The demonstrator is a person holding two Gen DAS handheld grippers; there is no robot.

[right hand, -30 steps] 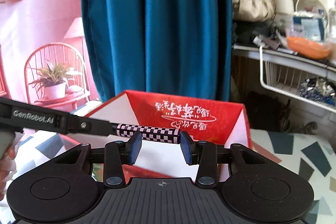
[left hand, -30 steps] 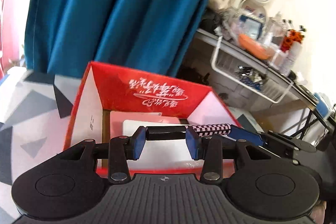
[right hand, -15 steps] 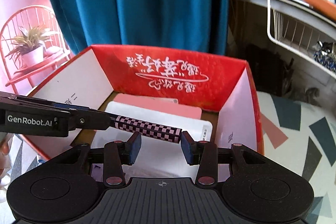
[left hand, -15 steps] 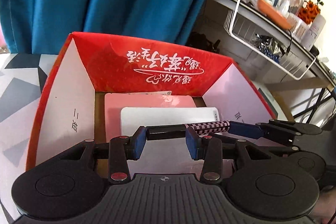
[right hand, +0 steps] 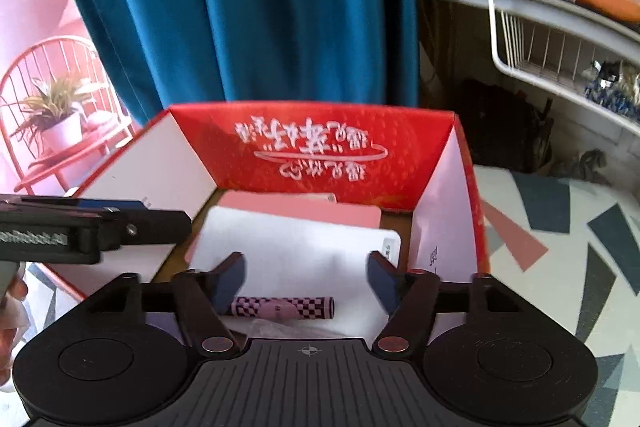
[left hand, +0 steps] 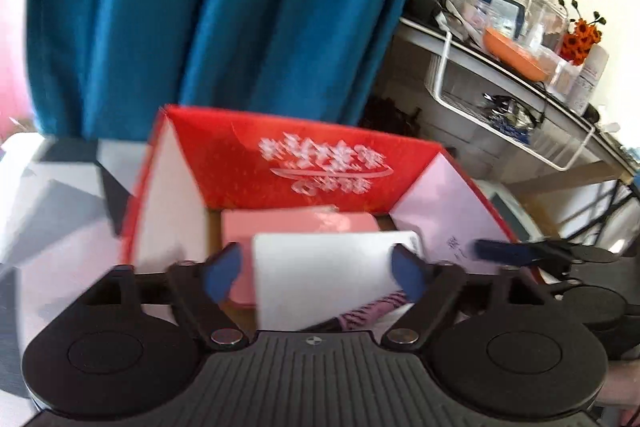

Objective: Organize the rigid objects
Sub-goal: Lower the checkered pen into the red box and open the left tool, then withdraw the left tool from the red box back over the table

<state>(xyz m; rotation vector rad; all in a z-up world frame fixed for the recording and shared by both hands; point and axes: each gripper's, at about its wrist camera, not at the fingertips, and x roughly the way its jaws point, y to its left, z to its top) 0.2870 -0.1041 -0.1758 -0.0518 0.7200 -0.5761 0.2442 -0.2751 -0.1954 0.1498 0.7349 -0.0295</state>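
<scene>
Both opening grippers (left hand: 316, 269) (right hand: 306, 277) free the checkered tube (right hand: 282, 307).

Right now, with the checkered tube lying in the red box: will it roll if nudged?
Probably. The checkered tube looks round and lies on its side on the flat white box, so a sideways nudge would likely roll it. It looks straight and stiff, not floppy. The red box walls should stop it. Both grippers' fingers are opening, clear of it.
</scene>
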